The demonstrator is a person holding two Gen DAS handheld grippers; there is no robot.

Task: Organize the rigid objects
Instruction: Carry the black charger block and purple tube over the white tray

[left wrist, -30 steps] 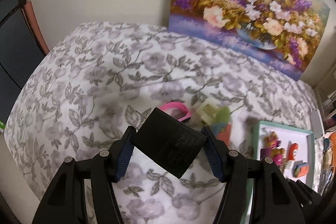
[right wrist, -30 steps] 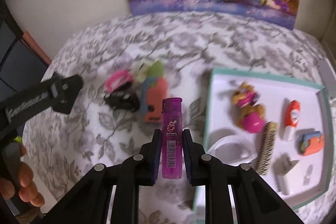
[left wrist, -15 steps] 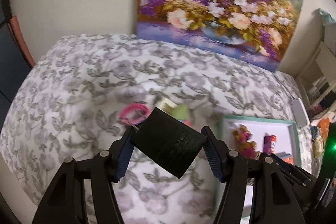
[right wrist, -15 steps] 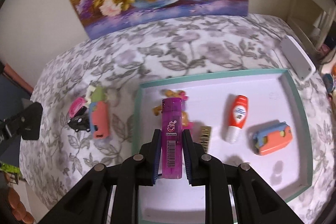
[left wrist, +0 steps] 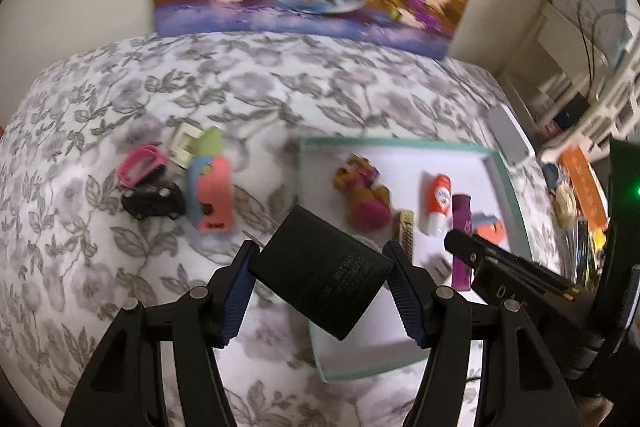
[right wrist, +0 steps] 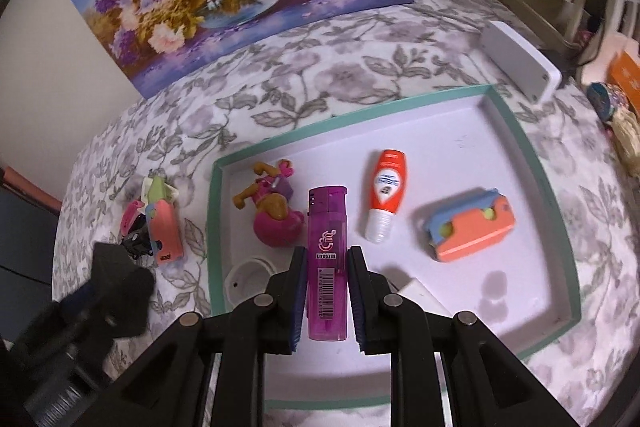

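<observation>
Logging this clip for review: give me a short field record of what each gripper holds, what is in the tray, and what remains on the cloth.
left gripper: shut on black adapter, held tilted over the tray's near-left edge
right gripper: shut on purple lighter, above the tray floor
tray: teal rim, holds dog figure, orange-capped tube, orange and blue gadget
on floral cloth, left of tray: pink clip, black toy car, second orange and blue gadget

A purple lighter point(right wrist: 327, 259) is clamped between the fingers of the right gripper point(right wrist: 327, 291) above the teal-rimmed tray point(right wrist: 532, 163), in which a pink toy figure point(right wrist: 272, 215) and an orange bottle point(right wrist: 386, 199) are laid.
</observation>
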